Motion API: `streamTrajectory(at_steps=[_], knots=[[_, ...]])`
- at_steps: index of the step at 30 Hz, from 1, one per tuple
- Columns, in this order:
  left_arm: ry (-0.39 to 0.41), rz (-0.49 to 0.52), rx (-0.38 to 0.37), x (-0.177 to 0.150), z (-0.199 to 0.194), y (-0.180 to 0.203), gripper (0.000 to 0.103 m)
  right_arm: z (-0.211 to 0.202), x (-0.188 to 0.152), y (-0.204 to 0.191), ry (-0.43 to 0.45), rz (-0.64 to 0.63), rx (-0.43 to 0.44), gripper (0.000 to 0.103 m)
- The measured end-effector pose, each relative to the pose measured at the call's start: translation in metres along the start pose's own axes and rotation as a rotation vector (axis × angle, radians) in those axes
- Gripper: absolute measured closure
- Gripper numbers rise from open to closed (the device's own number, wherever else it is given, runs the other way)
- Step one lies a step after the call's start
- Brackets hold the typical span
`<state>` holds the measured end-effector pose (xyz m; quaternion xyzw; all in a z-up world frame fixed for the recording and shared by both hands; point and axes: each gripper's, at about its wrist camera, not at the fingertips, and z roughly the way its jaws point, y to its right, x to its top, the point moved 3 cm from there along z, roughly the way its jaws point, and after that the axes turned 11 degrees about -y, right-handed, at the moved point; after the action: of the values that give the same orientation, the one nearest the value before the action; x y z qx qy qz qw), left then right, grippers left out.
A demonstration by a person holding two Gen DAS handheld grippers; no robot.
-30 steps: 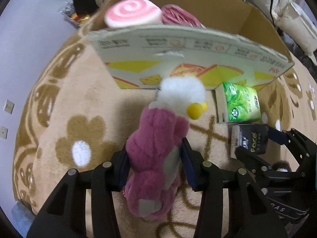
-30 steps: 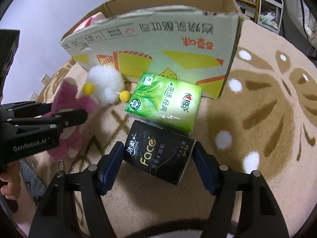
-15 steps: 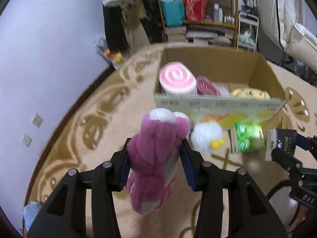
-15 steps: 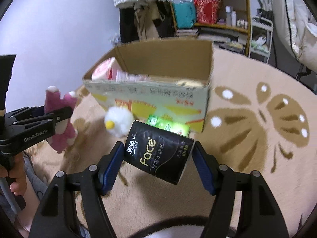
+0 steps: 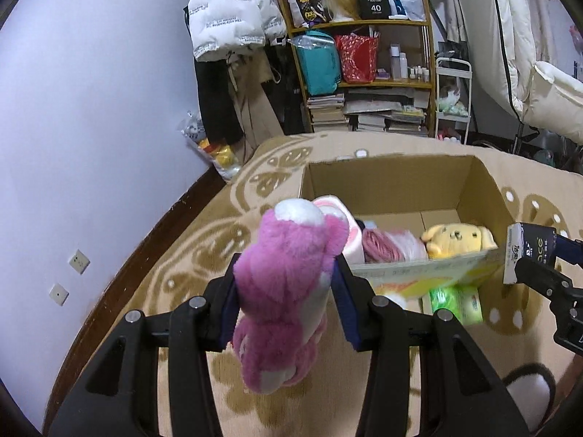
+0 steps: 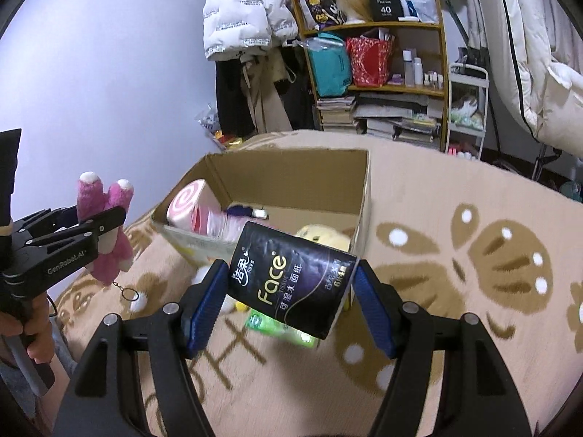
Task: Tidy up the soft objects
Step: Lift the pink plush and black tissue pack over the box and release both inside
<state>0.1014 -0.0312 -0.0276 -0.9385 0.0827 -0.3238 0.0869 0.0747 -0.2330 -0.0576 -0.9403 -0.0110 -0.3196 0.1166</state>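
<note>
The left gripper [image 5: 286, 284] pinches a shaggy pink plush toy [image 5: 284, 291] held above the rug; the right gripper [image 6: 289, 298] clamps a glossy black tissue pack [image 6: 291, 284]. Ahead, an open cardboard box [image 5: 386, 185] holds a yellow plush [image 5: 459, 238] and swirl-ended pink roll [image 6: 189, 202]. A green tissue pack [image 5: 455, 300] lies beside it on the tan patterned rug [image 6: 455, 218].

Pink plush toy [image 5: 288, 291], black tissue pack [image 6: 291, 284], tan flower-patterned rug [image 6: 455, 255].
</note>
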Motion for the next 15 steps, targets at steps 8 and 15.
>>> streamTrajectory(at_steps=[8,15], knots=[[0.044,0.016,0.012,0.035,0.013,0.005,0.058,0.014,0.029,0.008,0.021,-0.022,-0.013,0.030],[0.056,0.044,0.017,0.058,0.035,0.015,0.058,0.028,0.048,0.016,0.033,-0.051,-0.025,0.030]])
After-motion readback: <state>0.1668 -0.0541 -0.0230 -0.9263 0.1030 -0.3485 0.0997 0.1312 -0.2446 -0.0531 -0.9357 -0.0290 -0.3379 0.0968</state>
